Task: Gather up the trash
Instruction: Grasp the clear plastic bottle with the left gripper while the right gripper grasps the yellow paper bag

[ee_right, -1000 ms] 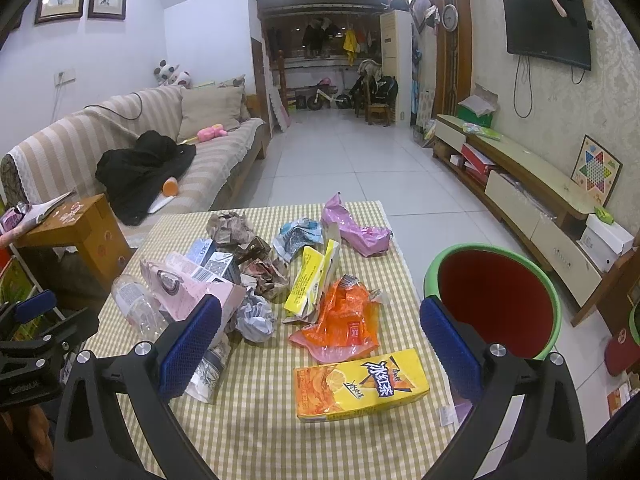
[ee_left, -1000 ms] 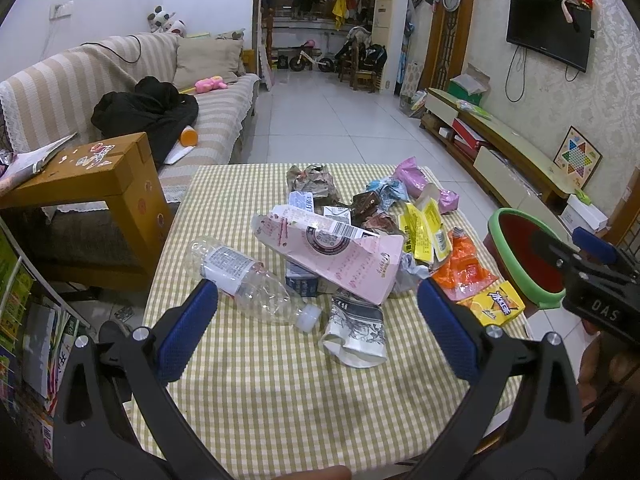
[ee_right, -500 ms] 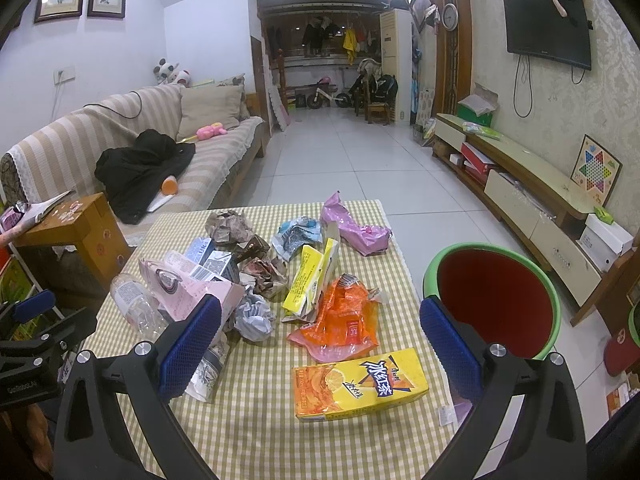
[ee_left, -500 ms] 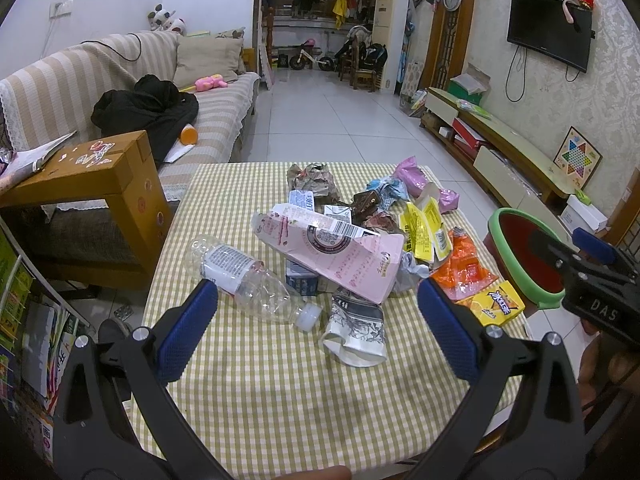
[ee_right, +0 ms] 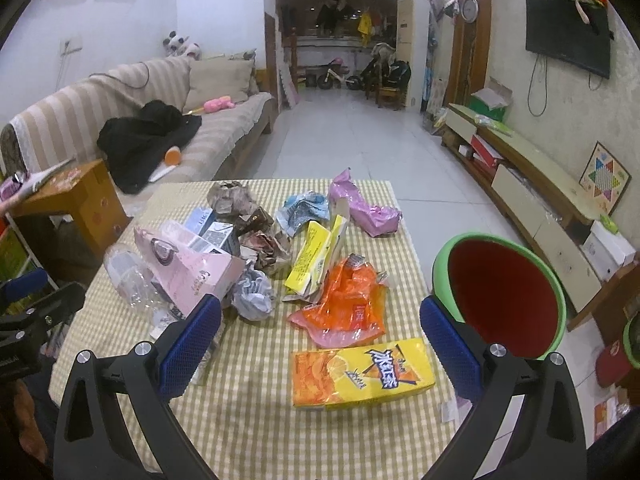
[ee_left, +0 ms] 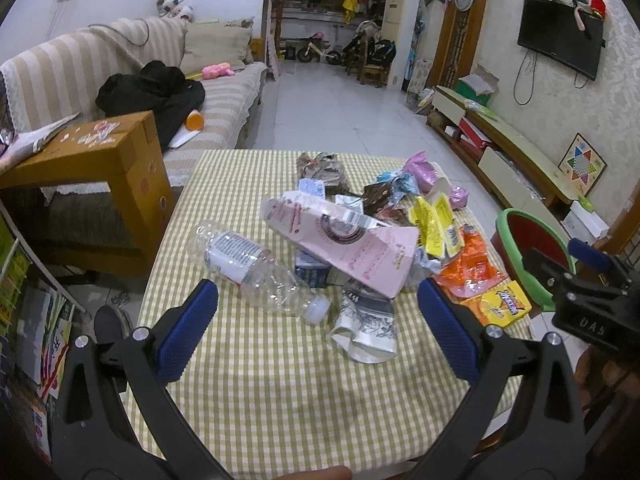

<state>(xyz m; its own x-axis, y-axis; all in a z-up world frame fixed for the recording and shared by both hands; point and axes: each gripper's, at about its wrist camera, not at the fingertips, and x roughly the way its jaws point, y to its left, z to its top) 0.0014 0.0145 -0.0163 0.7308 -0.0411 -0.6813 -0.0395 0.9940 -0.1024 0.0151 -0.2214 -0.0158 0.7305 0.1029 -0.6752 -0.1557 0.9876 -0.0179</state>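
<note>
Checked yellow cloth covers the worktop (ee_right: 256, 412), w/ trash piled mid-surface: clear plastic bottle (ee_left: 256, 268), pink carton (ee_left: 352, 248), orange wrapper (ee_right: 344, 304), yellow-orange drink box (ee_right: 360, 374) nearest the right tool (ee_right: 320, 344). Green-rimmed red bin (ee_right: 504, 296) sits just off the worktop's right edge. Both tools hover spread wide, holding nothing; left tool (ee_left: 318, 332) faces the bottle. Risks, as I judge: round bottle may roll or squirt out of the pads; flimsy wrappers can slip; a careless drop could miss the bin. Hard to read: items under the pink carton are partly buried, bin's base and floor beside it cut off.
</note>
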